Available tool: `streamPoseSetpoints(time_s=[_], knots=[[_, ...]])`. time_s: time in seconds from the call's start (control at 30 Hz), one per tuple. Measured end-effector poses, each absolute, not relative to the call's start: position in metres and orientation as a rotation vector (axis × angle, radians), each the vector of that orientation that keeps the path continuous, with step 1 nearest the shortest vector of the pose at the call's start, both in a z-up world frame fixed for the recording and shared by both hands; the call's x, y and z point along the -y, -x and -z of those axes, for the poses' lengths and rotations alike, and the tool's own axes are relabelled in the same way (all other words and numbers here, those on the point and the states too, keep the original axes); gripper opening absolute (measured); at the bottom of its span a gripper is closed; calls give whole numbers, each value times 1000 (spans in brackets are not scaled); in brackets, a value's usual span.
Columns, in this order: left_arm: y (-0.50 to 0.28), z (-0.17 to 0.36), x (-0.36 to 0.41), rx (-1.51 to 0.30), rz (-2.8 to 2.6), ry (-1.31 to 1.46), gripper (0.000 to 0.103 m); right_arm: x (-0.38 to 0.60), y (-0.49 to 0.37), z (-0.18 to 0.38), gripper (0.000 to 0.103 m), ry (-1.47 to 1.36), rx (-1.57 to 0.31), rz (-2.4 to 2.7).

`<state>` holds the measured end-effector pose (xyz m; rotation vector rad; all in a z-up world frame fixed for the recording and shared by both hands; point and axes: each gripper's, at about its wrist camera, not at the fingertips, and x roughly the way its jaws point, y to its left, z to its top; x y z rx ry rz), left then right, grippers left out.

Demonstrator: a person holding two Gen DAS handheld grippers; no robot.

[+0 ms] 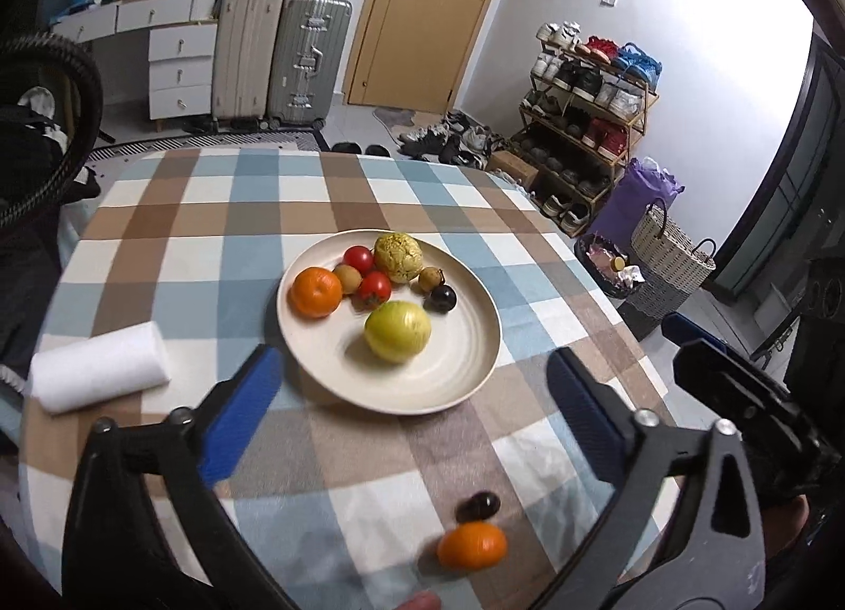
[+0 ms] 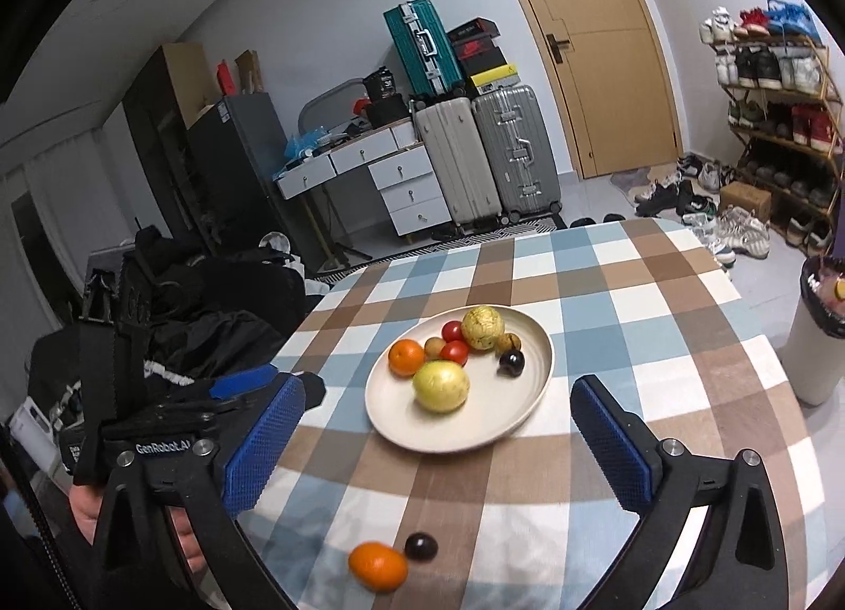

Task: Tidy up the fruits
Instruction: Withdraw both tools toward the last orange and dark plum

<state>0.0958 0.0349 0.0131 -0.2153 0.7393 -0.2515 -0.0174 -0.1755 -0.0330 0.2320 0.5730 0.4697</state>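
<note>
A cream plate (image 1: pixel 454 372) (image 2: pixel 507 420) on the checked tablecloth holds an orange (image 1: pixel 316 291) (image 2: pixel 406 357), a yellow-green apple (image 1: pixel 397 331) (image 2: pixel 441 386), two red tomatoes (image 1: pixel 375 288), a bumpy green fruit (image 1: pixel 398 257) (image 2: pixel 482 327), a dark plum (image 1: pixel 441 298) (image 2: pixel 512 362) and small brown fruits. Off the plate, near the front edge, lie a second orange (image 1: pixel 471 546) (image 2: pixel 378 566) and a dark plum (image 1: pixel 478 505) (image 2: pixel 421 546), touching. My left gripper (image 1: pixel 417 399) and right gripper (image 2: pixel 438 446) both hover open and empty above the cloth, between the plate and the loose fruit.
A white rolled towel (image 1: pixel 97 366) lies left of the plate. A white bin (image 2: pixel 821 340) stands off the table's right side. Dark clothing (image 2: pixel 211 303) is piled off the left side. Suitcases, drawers and a shoe rack stand farther back.
</note>
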Motion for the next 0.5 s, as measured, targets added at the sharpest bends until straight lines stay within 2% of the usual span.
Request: streamPoseSetpoints(time_s=[0.27, 0.5], knots=[[-51, -10, -37, -735, 184, 205, 102, 169, 50, 42, 103, -208, -585, -459], [-21, 13, -34, -772, 162, 184, 102, 163, 77, 58, 103, -162, -578, -428]])
